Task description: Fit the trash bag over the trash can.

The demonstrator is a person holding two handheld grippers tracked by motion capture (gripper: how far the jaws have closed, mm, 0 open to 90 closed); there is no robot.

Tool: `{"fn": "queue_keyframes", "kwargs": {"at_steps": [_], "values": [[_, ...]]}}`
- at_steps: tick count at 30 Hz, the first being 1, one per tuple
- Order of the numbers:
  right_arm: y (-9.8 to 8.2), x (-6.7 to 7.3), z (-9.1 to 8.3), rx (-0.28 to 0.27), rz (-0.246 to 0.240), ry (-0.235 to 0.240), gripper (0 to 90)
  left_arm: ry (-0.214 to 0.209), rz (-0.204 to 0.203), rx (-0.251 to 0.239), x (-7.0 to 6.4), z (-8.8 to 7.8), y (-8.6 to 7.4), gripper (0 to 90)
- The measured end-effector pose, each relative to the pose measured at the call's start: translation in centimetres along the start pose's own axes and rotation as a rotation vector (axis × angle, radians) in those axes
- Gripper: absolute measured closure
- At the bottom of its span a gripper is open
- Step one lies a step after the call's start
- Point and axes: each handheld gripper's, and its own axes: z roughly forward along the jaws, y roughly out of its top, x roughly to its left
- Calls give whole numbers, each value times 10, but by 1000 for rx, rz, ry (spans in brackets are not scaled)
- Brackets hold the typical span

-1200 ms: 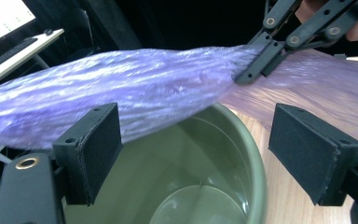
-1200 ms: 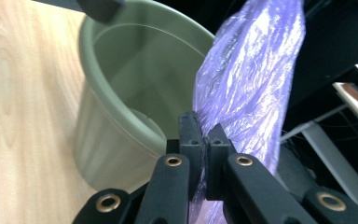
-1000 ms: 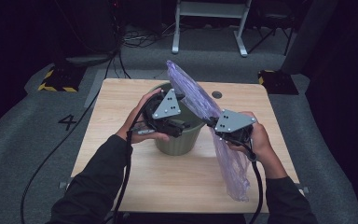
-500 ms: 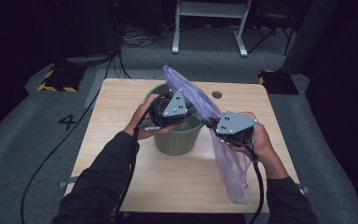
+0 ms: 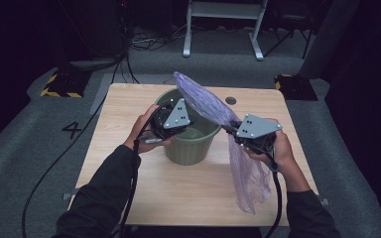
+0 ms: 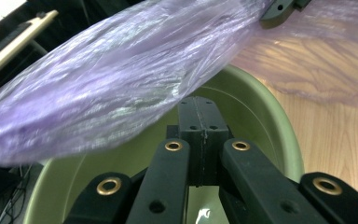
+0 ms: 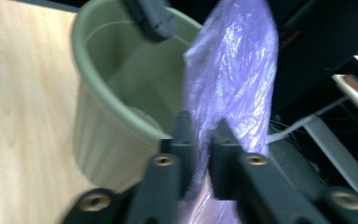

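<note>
The purple plastic bag [image 5: 213, 111] stretched over the green bin [image 5: 191, 144] on the table [image 5: 129, 173], one end hanging past my right hand. It looked light, thin, limp and slippery, best pinched at a gathered edge. My right gripper [image 7: 200, 140] pinched it. My left gripper [image 6: 200, 121] had just been closing and sat pressed together, empty, above the bin's mouth. A "4" [image 5: 73, 130] marked the floor.

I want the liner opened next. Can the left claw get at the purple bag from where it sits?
Probably yes. The left claw, shut on nothing, sits over the green bin, just under the purple bag, with nothing between them; it must open first.
</note>
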Motion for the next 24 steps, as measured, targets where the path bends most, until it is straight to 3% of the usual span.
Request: {"fn": "queue_keyframes", "kwargs": {"at_steps": [1,2,5,7,8,11,14,16,19,22,24], "values": [[0,1,1,5,-6,5,900,11,-18,-39,0,-3,2,849],[1,1,2,12,-15,9,900,25,-37,-53,0,-5,4,658],[6,6,6,32,-57,42,900,78,-20,-73,-3,-9,12,331],[9,10,9,54,-92,65,900,82,3,-64,-6,-7,17,206],[10,11,10,59,-108,80,900,85,18,-62,-7,-5,18,182],[14,16,11,74,-143,110,900,35,45,-20,-6,2,22,156],[16,19,10,66,-166,132,900,-18,50,17,-4,9,22,185],[16,20,8,54,-174,142,900,-17,76,51,-5,12,21,326],[15,19,5,38,-179,139,900,-17,91,88,-4,16,20,615],[14,18,2,26,-164,120,900,-13,85,94,-1,18,18,814],[12,17,1,15,-154,109,896,-22,80,92,-1,18,17,895]]}}
